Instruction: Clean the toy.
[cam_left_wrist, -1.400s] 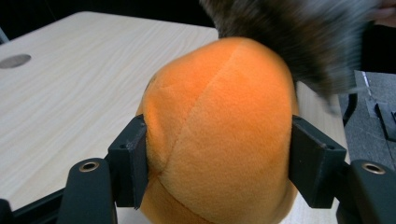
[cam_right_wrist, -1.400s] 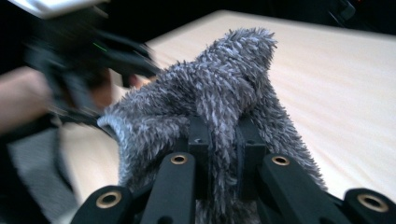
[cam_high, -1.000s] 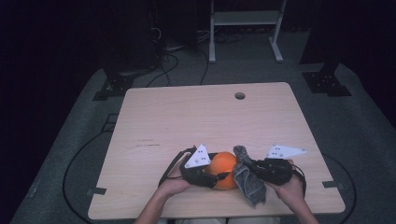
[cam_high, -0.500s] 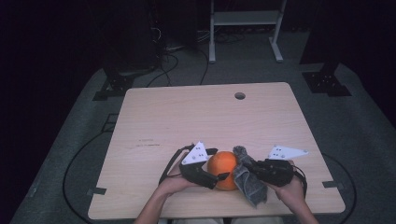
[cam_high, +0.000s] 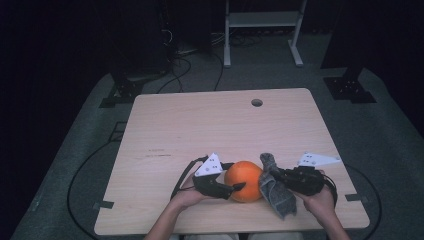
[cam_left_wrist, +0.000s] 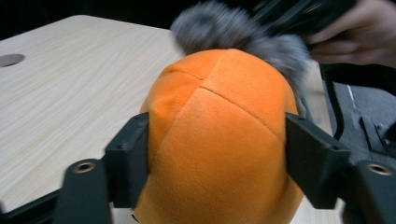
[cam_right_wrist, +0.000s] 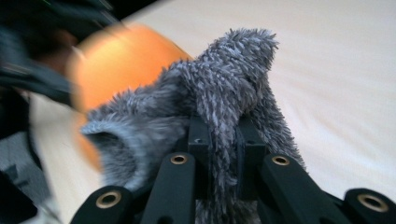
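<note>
An orange plush ball (cam_high: 243, 180) sits near the table's front edge, clamped between the jaws of my left gripper (cam_high: 235, 188). In the left gripper view the orange ball (cam_left_wrist: 219, 140) bulges between both black jaws. A grey fuzzy cloth (cam_high: 275, 189) hangs against the ball's right side, pinched by my right gripper (cam_high: 274, 176). In the right gripper view the grey cloth (cam_right_wrist: 219, 107) is squeezed between the jaws, with the orange ball (cam_right_wrist: 126, 58) blurred behind it at the left.
The light wooden table (cam_high: 210, 130) has a round cable hole (cam_high: 257, 102) near its far edge. Cables lie on the dark floor around it. A white shelf frame (cam_high: 262, 22) stands beyond the table.
The right gripper has pressed the grey cloth a little closer against the ball. The left gripper and ball stay in nearly the same place.
</note>
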